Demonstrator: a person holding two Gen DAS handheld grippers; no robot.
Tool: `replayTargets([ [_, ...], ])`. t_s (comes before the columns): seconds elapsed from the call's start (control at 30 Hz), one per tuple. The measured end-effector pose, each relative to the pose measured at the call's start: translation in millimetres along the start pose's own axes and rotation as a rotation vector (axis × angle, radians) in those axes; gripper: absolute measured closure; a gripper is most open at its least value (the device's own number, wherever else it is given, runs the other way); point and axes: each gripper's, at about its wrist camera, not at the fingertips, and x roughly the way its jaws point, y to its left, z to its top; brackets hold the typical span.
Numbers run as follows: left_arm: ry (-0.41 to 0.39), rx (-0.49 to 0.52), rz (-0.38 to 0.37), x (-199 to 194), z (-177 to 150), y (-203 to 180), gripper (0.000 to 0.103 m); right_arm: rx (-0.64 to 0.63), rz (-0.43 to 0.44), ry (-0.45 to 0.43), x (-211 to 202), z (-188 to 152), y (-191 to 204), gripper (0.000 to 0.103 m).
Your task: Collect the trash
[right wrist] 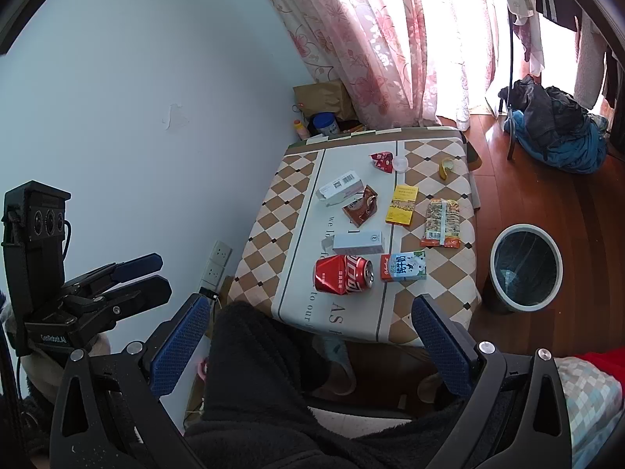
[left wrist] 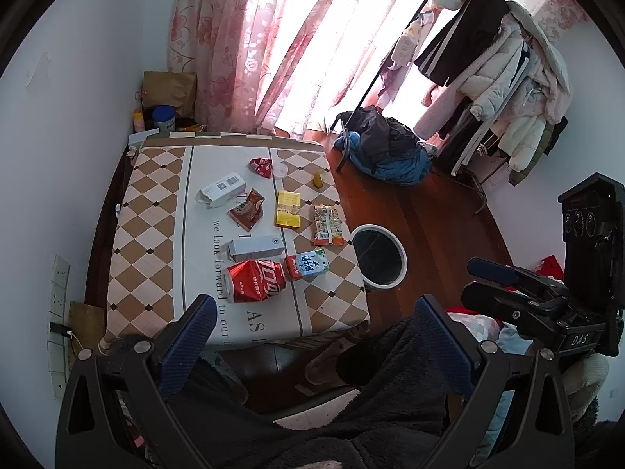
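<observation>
Left hand-held gripper [left wrist: 314, 336] released, jaws spread wide, nothing between them; it hangs over a lap in dark fleece, short of the counter's [left wrist: 156, 211] near edge. Right hand-held gripper [right wrist: 310, 332] likewise released and empty, also short of that edge. Each shows in the other's view, off to the side, well apart.

Counter wears a checkered cloth with a white centre strip; print reads "we look forward to our". Left side runs close along the wall; right side faces open wood floor.

Trash, near to far: crushed red cola can [left wrist: 256, 280] on its side, nearest the front edge. Milk carton [left wrist: 306, 265] just right of it, blue-white with Chinese writing. Grey-white box [left wrist: 258, 246] just behind the can. Noodle packet [left wrist: 327, 224] near the right edge. Yellow box [left wrist: 288, 209], brown wrapper [left wrist: 247, 209], white box [left wrist: 222, 189] with barcode label mid-counter. Red wrapper [left wrist: 261, 166], clear plastic lid [left wrist: 280, 170], yellow peel [left wrist: 320, 178] at the far end.

Trash bin [left wrist: 379, 256], white rim, dark liner, stands on the floor just beside the counter's right edge, open-topped. Beyond: clothes pile [left wrist: 384, 148], loaded coat rack [left wrist: 504, 86], pink floral curtain [left wrist: 242, 47]. Paper bag [left wrist: 170, 88] and blue-lidded tin [left wrist: 163, 117] in the far-left corner.
</observation>
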Motion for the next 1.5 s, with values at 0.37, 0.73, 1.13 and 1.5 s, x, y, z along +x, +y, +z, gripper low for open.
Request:
replayTargets([
  [0.37, 0.002, 0.005, -0.023, -6.0, 0.1, -1.9, 0.000, -0.001, 0.000, -0.002, -0.3, 1.0, 0.9, 0.000],
  [0.73, 0.003, -0.009, -0.032, -7.4, -3.3, -0.4, 0.000, -0.015, 0.016, 0.000, 1.1, 0.4, 7.9, 0.000],
  [1.13, -0.002, -0.014, -0.033, -8.3, -4.8, 2.1, 0.000, -0.025, 0.022, -0.001, 3.4, 0.8, 11.2, 0.000],
  [1.5, -0.002, -0.016, -0.039, -10.0, -5.0, 0.7, 0.000, -0.040, 0.020, -0.008, 1.3, 0.2, 13.9, 0.000],
])
